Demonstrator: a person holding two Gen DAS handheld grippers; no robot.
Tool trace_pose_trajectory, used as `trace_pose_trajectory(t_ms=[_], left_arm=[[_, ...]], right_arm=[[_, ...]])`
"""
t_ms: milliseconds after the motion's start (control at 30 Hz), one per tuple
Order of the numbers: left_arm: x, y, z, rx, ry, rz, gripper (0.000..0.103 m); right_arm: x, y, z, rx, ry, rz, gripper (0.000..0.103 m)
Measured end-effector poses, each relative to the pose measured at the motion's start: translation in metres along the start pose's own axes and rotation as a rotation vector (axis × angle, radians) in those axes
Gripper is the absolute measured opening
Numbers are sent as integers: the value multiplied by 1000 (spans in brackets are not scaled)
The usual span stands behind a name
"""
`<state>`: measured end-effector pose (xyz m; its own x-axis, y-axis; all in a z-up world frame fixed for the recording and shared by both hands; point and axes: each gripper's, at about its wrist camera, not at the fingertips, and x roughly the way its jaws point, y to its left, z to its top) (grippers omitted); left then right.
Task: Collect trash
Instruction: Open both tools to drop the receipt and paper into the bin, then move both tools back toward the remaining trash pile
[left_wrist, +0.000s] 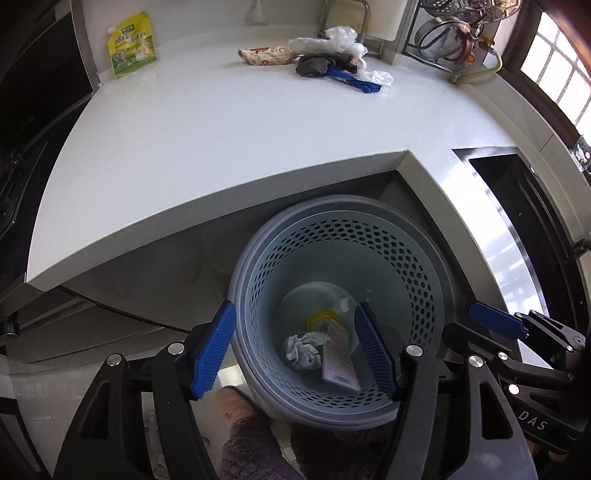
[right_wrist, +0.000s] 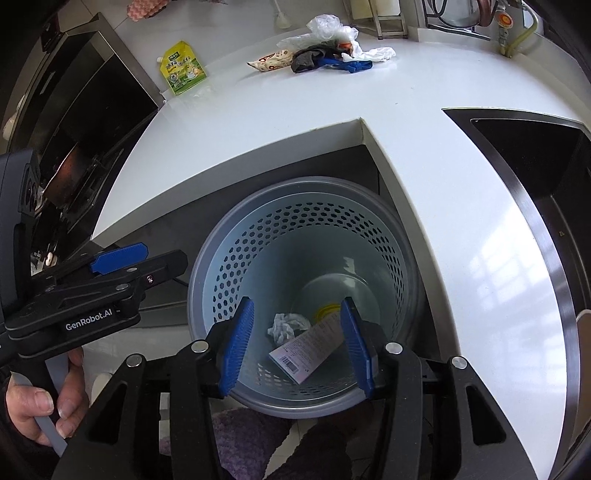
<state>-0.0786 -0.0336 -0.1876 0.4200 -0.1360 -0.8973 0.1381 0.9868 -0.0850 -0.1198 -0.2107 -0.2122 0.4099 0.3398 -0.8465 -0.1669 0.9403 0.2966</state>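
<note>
A grey perforated bin (left_wrist: 413, 258) (right_wrist: 236, 251) stands on the floor below the white counter (left_wrist: 221, 147) (right_wrist: 406, 110). In it lie a crumpled tissue (left_wrist: 303, 349) (right_wrist: 286, 325), a printed packet (left_wrist: 338, 354) (right_wrist: 306, 345) and a yellow lid (left_wrist: 319, 319). My left gripper (left_wrist: 299, 350) and right gripper (right_wrist: 295, 343) are both open and empty above the bin. On the counter's far side lie a green pouch (left_wrist: 131, 44) (right_wrist: 183, 68), a snack wrapper (left_wrist: 267, 55) (right_wrist: 271, 61), a white plastic bag (left_wrist: 340, 40) (right_wrist: 328, 29), a dark cloth (left_wrist: 314, 66) and a blue item (left_wrist: 356, 81) (right_wrist: 351, 64).
A steel sink (left_wrist: 524, 206) (right_wrist: 535, 155) is set in the counter at right. A dark stove (right_wrist: 85, 122) is at left. A metal rack with pots (left_wrist: 447, 33) stands at the back right. The right gripper shows in the left view (left_wrist: 517, 332); the left gripper shows in the right view (right_wrist: 110, 269).
</note>
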Motion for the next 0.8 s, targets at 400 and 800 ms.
trace_pose_trajectory(t_ms=[400,800], left_arm=[[-29,-13,20,-35,-83,26,73],[-65,-21,52,-60,-182,68,80]], right_arm=[[-29,-11,17,-32,-65,20,50],[-62,-22,61,-67,-171,49,58]])
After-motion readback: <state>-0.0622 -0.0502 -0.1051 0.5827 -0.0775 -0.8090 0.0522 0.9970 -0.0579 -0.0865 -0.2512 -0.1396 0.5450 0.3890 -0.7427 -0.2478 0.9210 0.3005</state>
